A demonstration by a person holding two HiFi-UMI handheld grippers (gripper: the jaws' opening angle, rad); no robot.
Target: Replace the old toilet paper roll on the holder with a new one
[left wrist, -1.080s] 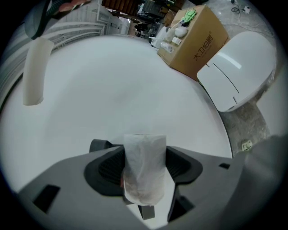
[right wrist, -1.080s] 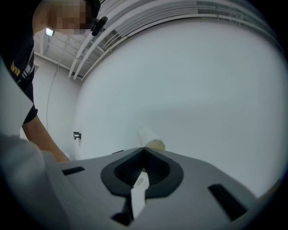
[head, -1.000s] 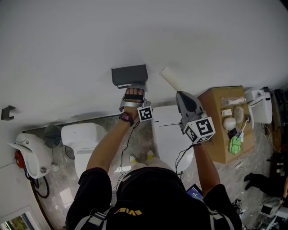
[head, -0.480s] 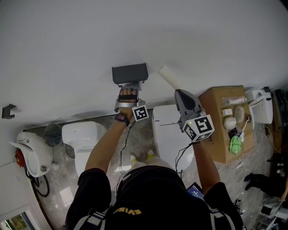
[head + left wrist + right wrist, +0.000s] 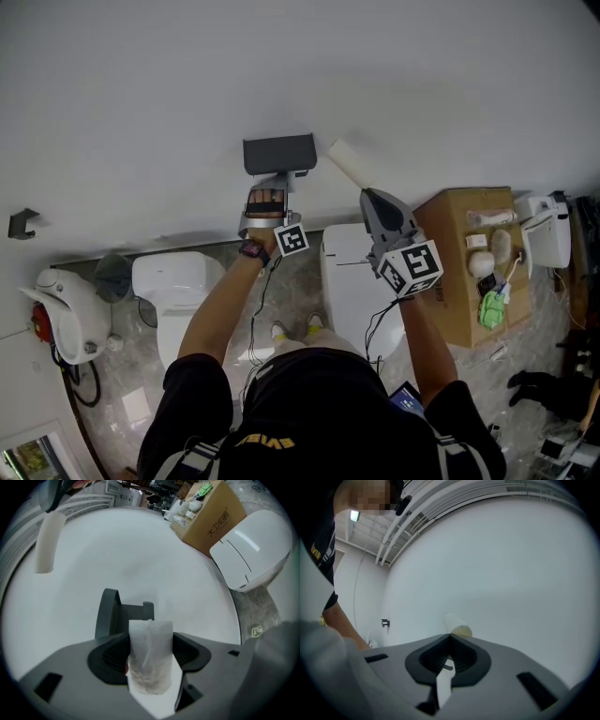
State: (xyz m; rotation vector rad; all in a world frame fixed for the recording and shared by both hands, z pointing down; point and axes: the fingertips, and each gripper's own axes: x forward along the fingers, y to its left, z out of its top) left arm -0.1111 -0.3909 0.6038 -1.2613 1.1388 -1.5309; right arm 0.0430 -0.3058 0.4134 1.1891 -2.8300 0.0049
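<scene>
A dark grey holder [image 5: 278, 155] is fixed to the white wall; in the left gripper view the holder [image 5: 115, 613] stands just beyond the jaws. My left gripper [image 5: 275, 187] is shut on the new white paper roll [image 5: 150, 660], which stands upright between the pads and just short of the holder. My right gripper [image 5: 369, 197] is to the right of the holder, shut on the end of the old bare tube [image 5: 351, 164], which sticks out toward the wall. In the right gripper view the tube [image 5: 456, 623] shows past the closed jaw tips.
Below the wall stand two white toilets [image 5: 173, 286] [image 5: 361, 281]. A cardboard box [image 5: 459, 272] with small items on top sits to the right. A small dark hook [image 5: 21, 224] is on the wall at far left.
My left gripper has moved with the roll toward the wall and now sits right under the holder. The right gripper with the tube has stayed about where it was.
</scene>
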